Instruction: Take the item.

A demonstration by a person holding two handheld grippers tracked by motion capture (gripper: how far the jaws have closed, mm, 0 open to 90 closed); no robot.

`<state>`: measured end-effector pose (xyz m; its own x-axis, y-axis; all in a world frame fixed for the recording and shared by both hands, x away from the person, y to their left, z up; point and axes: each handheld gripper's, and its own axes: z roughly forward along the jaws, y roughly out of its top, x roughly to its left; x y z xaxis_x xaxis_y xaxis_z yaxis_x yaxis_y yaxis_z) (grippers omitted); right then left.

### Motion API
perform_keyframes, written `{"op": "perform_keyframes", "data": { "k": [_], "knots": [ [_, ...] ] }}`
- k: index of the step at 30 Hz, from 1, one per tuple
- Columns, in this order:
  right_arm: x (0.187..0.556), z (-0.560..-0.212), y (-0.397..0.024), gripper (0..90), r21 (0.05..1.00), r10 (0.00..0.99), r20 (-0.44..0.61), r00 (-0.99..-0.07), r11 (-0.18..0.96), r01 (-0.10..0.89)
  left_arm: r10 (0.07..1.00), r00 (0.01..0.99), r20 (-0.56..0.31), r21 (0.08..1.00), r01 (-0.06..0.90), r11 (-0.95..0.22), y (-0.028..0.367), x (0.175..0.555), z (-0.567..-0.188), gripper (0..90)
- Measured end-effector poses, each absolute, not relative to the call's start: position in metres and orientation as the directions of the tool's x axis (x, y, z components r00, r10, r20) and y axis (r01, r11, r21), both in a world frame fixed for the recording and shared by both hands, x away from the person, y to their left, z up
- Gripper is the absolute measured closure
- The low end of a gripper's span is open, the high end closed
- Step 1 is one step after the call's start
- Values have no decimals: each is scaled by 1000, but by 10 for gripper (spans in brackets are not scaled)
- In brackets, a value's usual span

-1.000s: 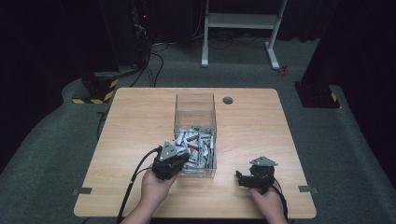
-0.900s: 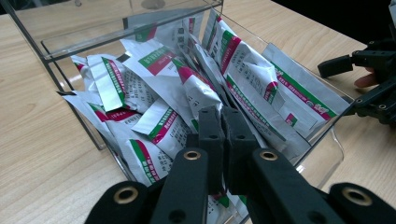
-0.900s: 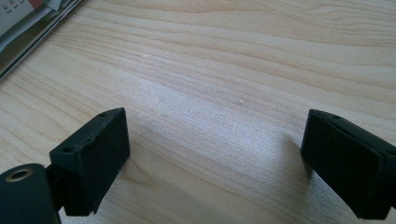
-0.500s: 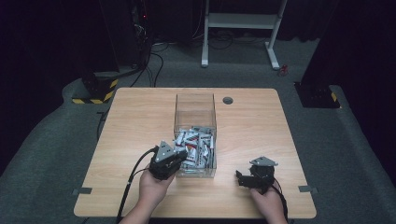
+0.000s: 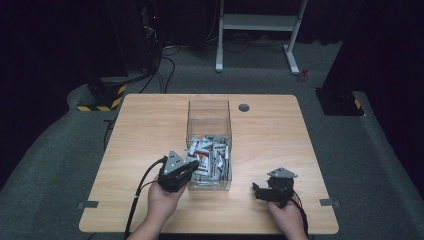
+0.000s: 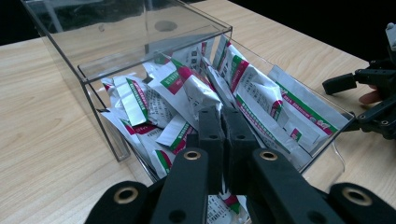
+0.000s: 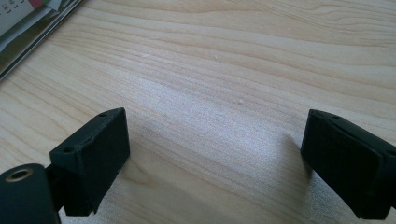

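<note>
Looking down from the high view: left gripper [image 5: 186,167] at the near-left corner of the clear box [image 5: 209,112] mid-bench [image 5: 140,125], sachets [image 5: 210,152] piled inside. Left gripper view: jaws clenched together over the sachets [image 6: 187,88], maybe pinching one, hard to tell. Right gripper view: right gripper [image 7: 215,163] released, wide apart over bare bench [image 7: 224,60].

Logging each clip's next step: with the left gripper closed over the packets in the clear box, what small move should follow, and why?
Probably lift the left gripper straight up. Its jaws are shut among the packets in the clear box, whether on one is unclear, while the right gripper waits open over bare table.
</note>
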<state>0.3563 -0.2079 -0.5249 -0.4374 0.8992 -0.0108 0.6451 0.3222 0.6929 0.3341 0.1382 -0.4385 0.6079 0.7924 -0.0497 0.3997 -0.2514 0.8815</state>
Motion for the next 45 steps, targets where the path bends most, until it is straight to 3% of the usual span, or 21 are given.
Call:
{"op": "perform_keyframes", "data": {
  "k": [45],
  "knots": [
    [356, -525, -208, 79, 694, 899, -12, -438, 323, 644, 802, 597, -28, 927, 316, -203, 150, 326, -418, 880]
  ]
}}
